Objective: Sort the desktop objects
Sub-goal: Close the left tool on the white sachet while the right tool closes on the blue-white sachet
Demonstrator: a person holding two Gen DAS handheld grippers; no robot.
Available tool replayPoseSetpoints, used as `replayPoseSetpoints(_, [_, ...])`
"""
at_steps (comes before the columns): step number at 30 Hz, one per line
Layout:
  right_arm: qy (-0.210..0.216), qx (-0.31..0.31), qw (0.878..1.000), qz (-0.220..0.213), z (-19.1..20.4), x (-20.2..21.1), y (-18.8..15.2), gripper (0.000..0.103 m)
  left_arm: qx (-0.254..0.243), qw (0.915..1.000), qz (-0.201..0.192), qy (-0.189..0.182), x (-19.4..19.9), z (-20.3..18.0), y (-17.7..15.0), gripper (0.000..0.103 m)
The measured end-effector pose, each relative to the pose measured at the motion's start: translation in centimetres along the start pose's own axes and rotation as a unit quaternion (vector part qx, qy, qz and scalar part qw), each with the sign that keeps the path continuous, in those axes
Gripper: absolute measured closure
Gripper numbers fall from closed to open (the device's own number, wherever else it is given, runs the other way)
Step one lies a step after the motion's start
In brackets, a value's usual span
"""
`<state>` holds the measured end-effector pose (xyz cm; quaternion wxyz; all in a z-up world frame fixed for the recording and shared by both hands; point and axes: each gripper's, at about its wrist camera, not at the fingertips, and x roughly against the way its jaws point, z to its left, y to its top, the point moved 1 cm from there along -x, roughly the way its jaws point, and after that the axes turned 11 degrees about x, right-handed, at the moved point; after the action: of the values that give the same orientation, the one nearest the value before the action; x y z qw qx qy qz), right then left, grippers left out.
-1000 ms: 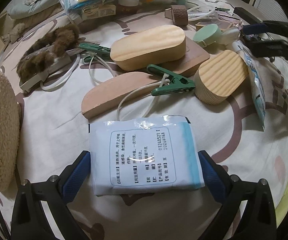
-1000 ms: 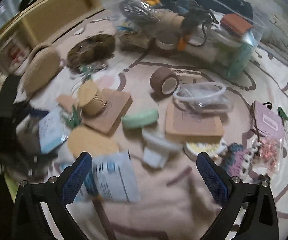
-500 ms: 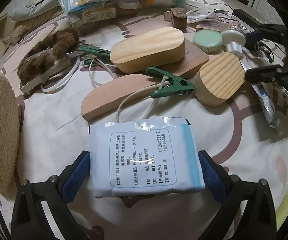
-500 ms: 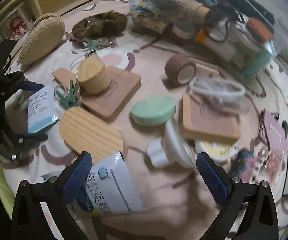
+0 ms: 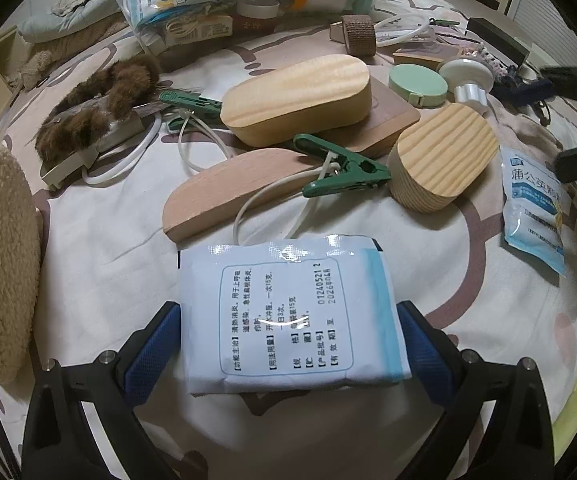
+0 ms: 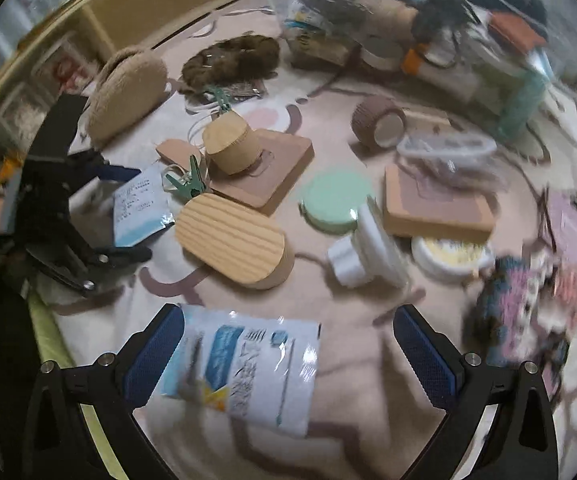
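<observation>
Left tool [image 5: 288,344] spread around the white sachet [image 5: 288,314], which lies on the bed at 12 o'clock, long axis across the pads (right tool [image 6: 288,352] spread, empty).

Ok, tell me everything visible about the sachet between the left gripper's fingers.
The sachet is a flat, glossy white packet with a light blue band along one edge and a framed block of printed text, printed side up. It lies on the patterned sheet, between the blue pads of the left gripper, which flank its two sides. A white cord runs to its far edge. From the right wrist it shows again.
</observation>
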<state>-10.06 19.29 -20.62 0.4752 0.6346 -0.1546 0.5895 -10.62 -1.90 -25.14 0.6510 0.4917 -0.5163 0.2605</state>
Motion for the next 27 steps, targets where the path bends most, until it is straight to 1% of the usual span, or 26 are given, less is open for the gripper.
replayPoseSetpoints(4, [0.007,-0.056,0.998,0.021,0.1,-0.3,-1.6,0.000,0.004,1.0000,-0.004,-0.002,-0.4,0.4,0.5,0.000])
replayPoseSetpoints(5, [0.015,-0.071,0.997,0.031,0.3,-0.8,-2.1,0.000,0.005,1.0000,-0.003,-0.002,-0.4,0.4,0.6,0.000])
replayPoseSetpoints(8, [0.033,-0.089,0.994,0.046,0.7,-1.9,-2.6,0.000,0.013,0.9999,0.001,-0.005,-0.2,0.3,0.5,0.000])
replayPoseSetpoints(12, [0.019,-0.070,0.997,0.042,1.8,-2.3,-2.0,0.000,0.026,0.9996,0.011,-0.005,-0.1,0.2,0.6,0.000])
replayPoseSetpoints(18, [-0.006,-0.060,0.997,0.042,2.7,-2.8,-1.4,0.000,0.046,0.9986,0.027,0.000,-0.2,0.2,1.1,0.000])
replayPoseSetpoints(23, [-0.025,-0.029,0.998,0.052,4.0,-3.3,-1.6,0.000,0.049,0.9981,0.035,0.009,-0.4,0.1,1.3,0.000])
replayPoseSetpoints(27, [-0.044,-0.026,0.997,0.062,4.2,-4.1,-1.7,0.000,0.049,0.9981,0.035,0.013,-0.4,0.1,1.4,0.000])
